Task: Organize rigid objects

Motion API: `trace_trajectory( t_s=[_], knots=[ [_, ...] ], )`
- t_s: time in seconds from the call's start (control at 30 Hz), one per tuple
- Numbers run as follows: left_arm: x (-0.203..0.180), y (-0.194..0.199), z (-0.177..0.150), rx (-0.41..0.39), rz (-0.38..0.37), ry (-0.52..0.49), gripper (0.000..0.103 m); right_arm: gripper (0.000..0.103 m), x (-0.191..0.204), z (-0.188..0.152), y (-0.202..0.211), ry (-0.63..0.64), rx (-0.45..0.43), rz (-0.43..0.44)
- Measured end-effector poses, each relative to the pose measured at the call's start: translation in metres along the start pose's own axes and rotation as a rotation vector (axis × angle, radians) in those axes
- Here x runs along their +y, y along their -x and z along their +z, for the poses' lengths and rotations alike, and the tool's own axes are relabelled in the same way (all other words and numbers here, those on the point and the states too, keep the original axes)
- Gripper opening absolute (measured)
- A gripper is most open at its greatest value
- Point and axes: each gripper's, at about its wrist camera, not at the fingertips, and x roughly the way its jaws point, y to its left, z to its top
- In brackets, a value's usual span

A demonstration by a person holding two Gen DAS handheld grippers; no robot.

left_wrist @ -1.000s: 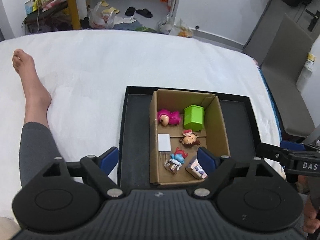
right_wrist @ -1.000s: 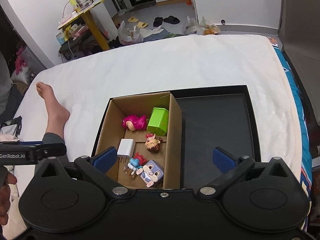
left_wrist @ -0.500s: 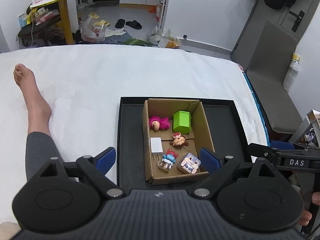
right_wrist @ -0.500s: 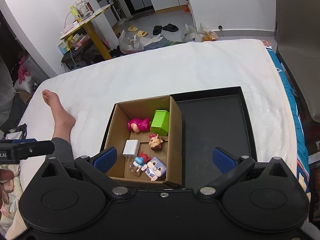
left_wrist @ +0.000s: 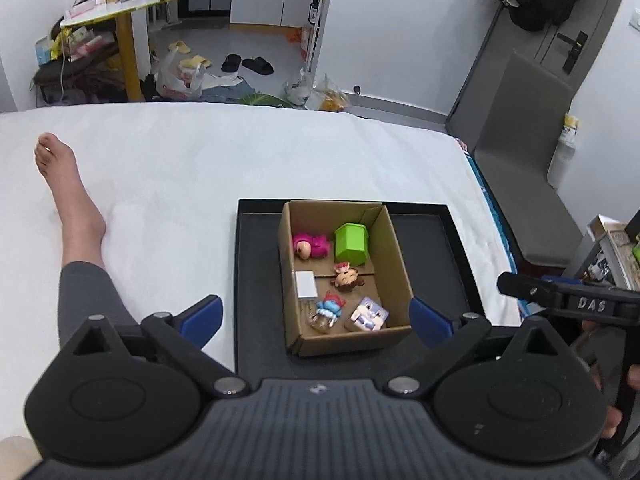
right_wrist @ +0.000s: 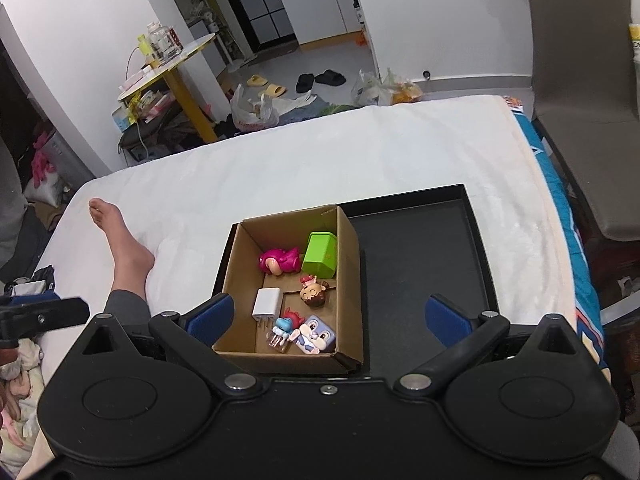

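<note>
A cardboard box (left_wrist: 394,248) (right_wrist: 348,280) stands in a black tray (left_wrist: 256,280) (right_wrist: 424,264) on the white bed. Inside lie a pink plush figure (left_wrist: 310,245) (right_wrist: 278,261), a green box (left_wrist: 351,243) (right_wrist: 320,255), a white charger (left_wrist: 306,284) (right_wrist: 267,304), a brown-haired figurine (left_wrist: 347,277) (right_wrist: 314,293), a blue-haired figurine (left_wrist: 329,309) (right_wrist: 285,327) and a lilac rabbit figure (left_wrist: 369,314) (right_wrist: 314,335). My left gripper (left_wrist: 316,318) hangs above the box's near end, jaws still opening, nothing between them. My right gripper (right_wrist: 327,316) stands open and empty over the box and tray.
A person's bare foot and leg (left_wrist: 76,220) (right_wrist: 124,256) lie on the bed left of the tray. A grey chair (left_wrist: 520,168) (right_wrist: 580,120) stands past the bed's right edge. Beyond the bed are a yellow-legged table (left_wrist: 128,40), bags and slippers on the floor.
Both grippers have pulled up and back, so the box and tray look smaller and farther. The left jaws have spread wider. The things in the box lie as before.
</note>
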Motion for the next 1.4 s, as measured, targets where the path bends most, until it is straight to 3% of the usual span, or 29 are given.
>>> trace_trajectory(
  t_s=[0.3,0.63,0.77,1.4],
  knots=[
    [0.001,0.016,-0.019,-0.036,0.045,-0.046,0.099,0.103,0.001,-0.016,0.014,-0.024,-0.02,-0.004],
    [0.014,0.03,-0.041,-0.058,0.022,0.037,0.1,0.103,0.002,-0.035,0.03,-0.019,-0.043,-0.038],
    [0.014,0.032,-0.048,-0.062,0.048,0.033,0.1,0.103,0.002,-0.042,0.034,-0.022,-0.041,-0.038],
    [0.005,0.012,-0.088,-0.001,0.028,0.018,0.101,0.103,0.006,-0.071,0.03,0.012,-0.01,-0.055]
  ],
)
